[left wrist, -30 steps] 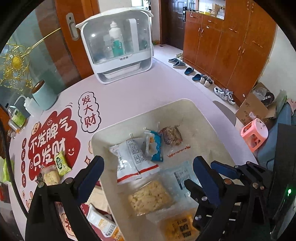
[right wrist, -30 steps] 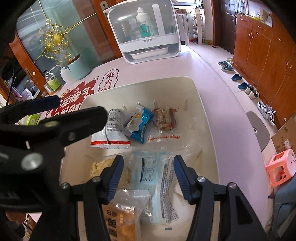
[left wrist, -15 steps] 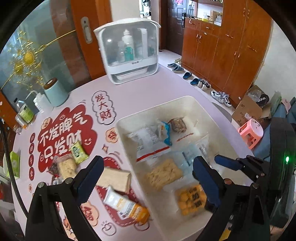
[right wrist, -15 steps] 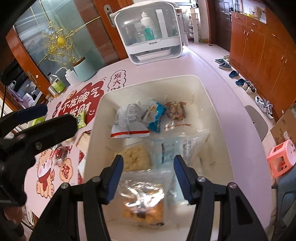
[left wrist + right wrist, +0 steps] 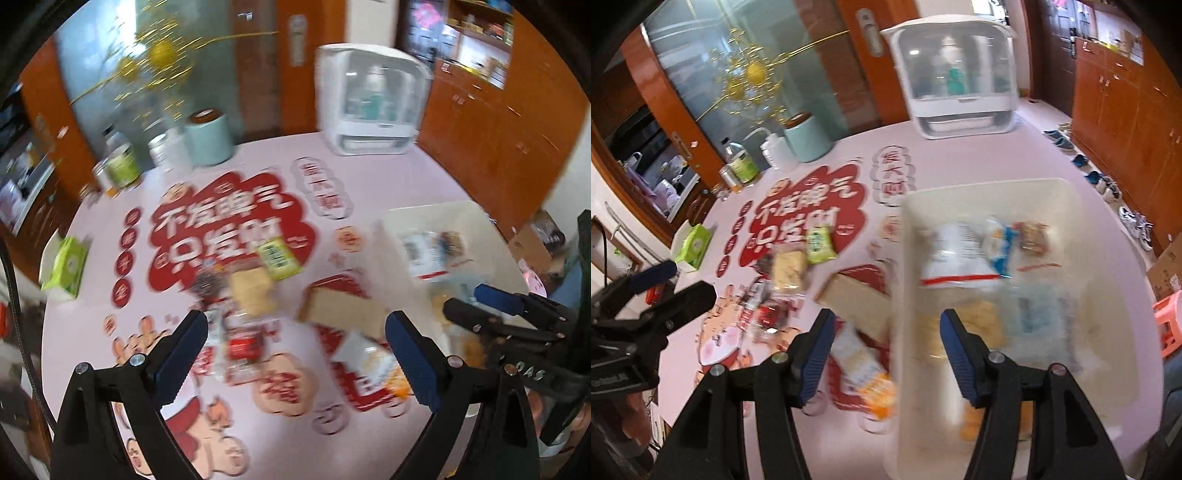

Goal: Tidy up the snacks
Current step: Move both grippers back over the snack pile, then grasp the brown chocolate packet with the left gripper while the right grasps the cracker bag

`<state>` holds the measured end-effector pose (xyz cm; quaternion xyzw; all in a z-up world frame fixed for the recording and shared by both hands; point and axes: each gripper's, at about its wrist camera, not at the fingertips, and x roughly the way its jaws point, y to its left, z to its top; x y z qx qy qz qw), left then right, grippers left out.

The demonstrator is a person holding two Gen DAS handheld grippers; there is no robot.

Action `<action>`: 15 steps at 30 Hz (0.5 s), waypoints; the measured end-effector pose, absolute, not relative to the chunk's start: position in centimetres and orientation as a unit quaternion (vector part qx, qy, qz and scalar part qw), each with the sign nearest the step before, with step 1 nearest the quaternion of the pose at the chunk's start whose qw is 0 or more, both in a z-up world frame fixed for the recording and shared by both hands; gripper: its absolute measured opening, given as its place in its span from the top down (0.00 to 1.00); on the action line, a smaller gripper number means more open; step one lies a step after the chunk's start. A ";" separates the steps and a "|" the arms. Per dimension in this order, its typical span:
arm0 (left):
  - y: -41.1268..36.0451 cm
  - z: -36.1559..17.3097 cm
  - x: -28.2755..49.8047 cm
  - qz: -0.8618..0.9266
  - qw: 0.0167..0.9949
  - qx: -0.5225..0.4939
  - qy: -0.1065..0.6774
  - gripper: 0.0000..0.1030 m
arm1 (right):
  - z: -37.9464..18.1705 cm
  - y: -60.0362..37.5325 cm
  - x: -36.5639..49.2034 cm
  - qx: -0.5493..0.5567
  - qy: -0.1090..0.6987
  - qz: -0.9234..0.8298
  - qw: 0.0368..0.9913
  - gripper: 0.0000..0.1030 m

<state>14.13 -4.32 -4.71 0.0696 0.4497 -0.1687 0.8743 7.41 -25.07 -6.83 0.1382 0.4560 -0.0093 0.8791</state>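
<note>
Both views are motion-blurred. My left gripper point(image 5: 295, 350) is open and empty above loose snacks on the pink table: a green packet point(image 5: 277, 256), a beige cracker pack point(image 5: 251, 291), a tan box point(image 5: 336, 310), a red pack point(image 5: 240, 347) and a white-orange packet point(image 5: 369, 365). My right gripper point(image 5: 886, 350) hangs over the left wall of the cream bin point(image 5: 997, 188), its jaws opening with nothing between them. In the bin lie a white-red bag point(image 5: 956, 254), a blue packet point(image 5: 1001, 247) and several other packs. The white-orange packet point(image 5: 864, 369) and the tan box point(image 5: 857, 299) lie just left of the bin.
At the table's far edge stand a white clear-fronted case point(image 5: 953, 74), a teal canister point(image 5: 807, 138) and bottles point(image 5: 738, 166). A green tissue box point(image 5: 694, 243) sits at the left edge. Shoes point(image 5: 1108, 184) and a pink stool point(image 5: 1171, 321) are on the floor to the right.
Both grippers have swung left and back from over the bin; the loose snacks on the table now fill the left view. The right jaws stand slightly wider.
</note>
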 end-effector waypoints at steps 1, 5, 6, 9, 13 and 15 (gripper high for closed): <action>-2.8 -5.1 14.7 -0.161 0.874 0.062 0.455 0.06 | -6.9 -24.0 8.1 0.139 0.456 -0.005 0.879 0.41; 2.0 -6.6 16.7 -0.134 0.872 0.041 0.470 0.06 | -7.1 -20.4 10.8 0.138 0.460 0.010 0.877 0.40; 2.6 -6.8 17.0 -0.130 0.871 0.038 0.472 0.06 | -7.2 -19.7 11.4 0.140 0.461 0.014 0.876 0.40; 5.2 -7.8 18.2 -0.115 0.870 0.030 0.478 0.06 | -7.3 -17.7 13.3 0.144 0.464 0.022 0.874 0.40; 7.3 -9.6 20.1 -0.102 0.866 0.027 0.489 0.06 | -7.8 -15.4 16.4 0.141 0.469 0.032 0.871 0.39; 7.7 -10.7 20.9 -0.099 0.863 0.027 0.495 0.06 | -8.6 -14.2 18.2 0.138 0.477 0.035 0.867 0.37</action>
